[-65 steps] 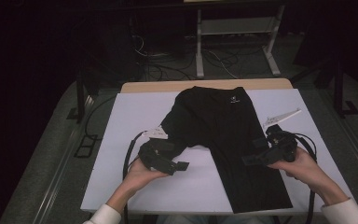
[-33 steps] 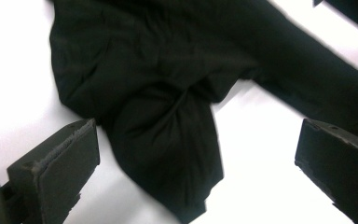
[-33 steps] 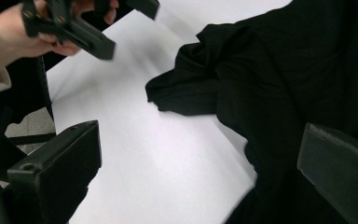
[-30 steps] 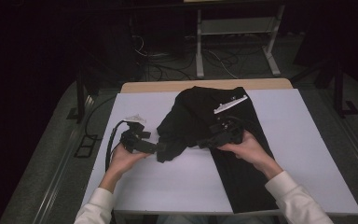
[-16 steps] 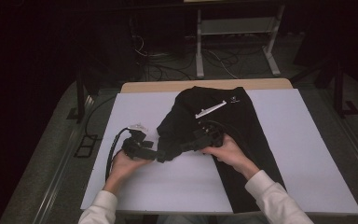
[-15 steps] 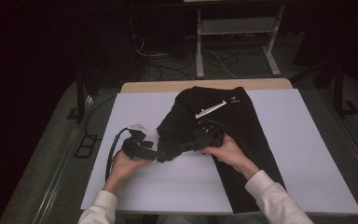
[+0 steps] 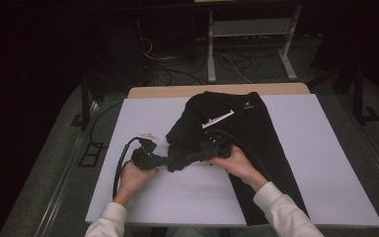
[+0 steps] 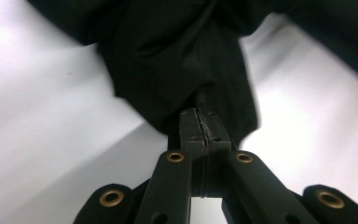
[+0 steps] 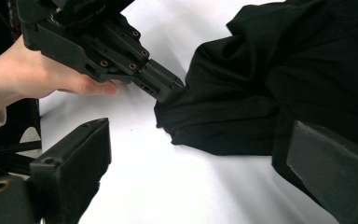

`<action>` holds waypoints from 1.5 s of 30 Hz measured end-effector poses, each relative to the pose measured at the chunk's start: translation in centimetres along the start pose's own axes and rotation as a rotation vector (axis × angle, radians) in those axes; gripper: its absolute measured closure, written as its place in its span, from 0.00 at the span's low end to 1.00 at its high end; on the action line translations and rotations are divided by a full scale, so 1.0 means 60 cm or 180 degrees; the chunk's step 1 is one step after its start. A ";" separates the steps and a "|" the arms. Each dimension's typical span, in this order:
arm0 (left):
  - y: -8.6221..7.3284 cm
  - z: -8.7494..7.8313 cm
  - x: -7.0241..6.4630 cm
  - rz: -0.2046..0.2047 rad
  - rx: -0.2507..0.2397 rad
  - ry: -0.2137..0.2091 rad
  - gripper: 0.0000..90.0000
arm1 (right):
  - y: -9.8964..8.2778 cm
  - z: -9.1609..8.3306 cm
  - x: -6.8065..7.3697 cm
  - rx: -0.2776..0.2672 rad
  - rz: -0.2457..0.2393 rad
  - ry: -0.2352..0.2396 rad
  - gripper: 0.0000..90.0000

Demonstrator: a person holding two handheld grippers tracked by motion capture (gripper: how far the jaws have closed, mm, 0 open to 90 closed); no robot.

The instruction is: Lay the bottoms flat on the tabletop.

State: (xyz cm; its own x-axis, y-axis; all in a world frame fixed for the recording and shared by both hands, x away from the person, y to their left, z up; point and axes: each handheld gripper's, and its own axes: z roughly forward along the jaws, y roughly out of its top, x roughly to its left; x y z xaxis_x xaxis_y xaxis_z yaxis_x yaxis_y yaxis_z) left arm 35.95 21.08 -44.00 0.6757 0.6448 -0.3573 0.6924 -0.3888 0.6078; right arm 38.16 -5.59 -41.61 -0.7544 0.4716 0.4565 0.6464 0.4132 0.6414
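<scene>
A pair of black trousers (image 7: 249,126) lies on the white table cover (image 7: 306,163), its left part bunched into a fold (image 9: 242,93). My left gripper (image 7: 170,162) has just closed its jaws and is shut on the lower left edge of that fold (image 8: 186,70), cloth pinched between the pads (image 8: 199,114). My right gripper (image 7: 191,156) sits just to the right, pointing left over the same fold. Its jaws (image 9: 198,133) have just narrowed slightly but stand wide open, one over the white cover, one over the cloth. The left gripper (image 9: 165,88) shows beyond them.
A white label (image 7: 218,119) lies across the trousers' upper part. The left gripper's black cable (image 7: 120,165) loops at the table's left side beside a small white tag (image 7: 149,135). A wooden table edge (image 7: 217,90) runs along the far side; a metal frame and cables stand behind it.
The right hand has moved left across the trousers to just beside the left gripper. The left gripper has sunk a little and closed on the fold's edge.
</scene>
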 end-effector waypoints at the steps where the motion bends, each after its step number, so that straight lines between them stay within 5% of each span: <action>1: 0.000 -0.002 -0.002 -0.0025 -0.0030 -0.0047 1.00 | -0.002 0.003 0.002 0.0000 -0.0006 0.0001 0.10; 8: -0.002 -0.006 -0.005 -0.0090 -0.0087 0.0018 1.00 | -0.009 0.028 0.009 0.0031 -0.0042 -0.0020 0.20; 15: -0.010 -0.014 0.013 -0.0336 -0.0194 0.0183 1.00 | -0.007 0.070 0.023 0.0062 -0.0012 -0.0037 0.36; 17: -0.014 -0.017 0.021 -0.0452 -0.0232 0.0176 1.00 | -0.006 0.087 0.026 0.0086 -0.0022 -0.0090 0.42; 23: -0.015 -0.017 0.024 -0.0530 -0.0254 0.0132 1.00 | -0.007 0.102 0.027 0.0043 -0.0038 -0.0180 0.48; 30: -0.015 -0.017 0.027 -0.0562 -0.0273 0.0105 1.00 | -0.011 0.115 0.046 0.0031 -0.0281 -0.0394 0.52; 34: -0.015 -0.018 0.027 -0.0578 -0.0286 0.0116 1.00 | -0.020 0.123 0.070 0.0068 -0.0698 -0.0785 0.64; 38: -0.014 -0.019 0.027 -0.0591 -0.0308 0.0107 0.99 | -0.024 0.127 0.077 0.0062 -0.0778 -0.0903 0.77; 40: -0.015 -0.020 0.027 -0.0587 -0.0303 0.0107 0.99 | -0.024 0.125 0.075 0.0046 -0.0739 -0.0943 0.94; 45: -0.014 -0.021 0.027 -0.0590 -0.0332 0.0080 0.99 | -0.018 0.111 0.053 0.0027 -0.0436 -0.0676 0.96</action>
State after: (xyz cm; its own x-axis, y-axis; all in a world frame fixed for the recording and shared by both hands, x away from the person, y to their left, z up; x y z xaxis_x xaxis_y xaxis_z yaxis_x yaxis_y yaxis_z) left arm 36.13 23.27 -44.21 0.5319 0.7156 -0.4527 0.7734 -0.1928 0.6039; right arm 35.78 0.64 -44.95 -0.7948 0.5635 0.2255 0.5415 0.4906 0.6827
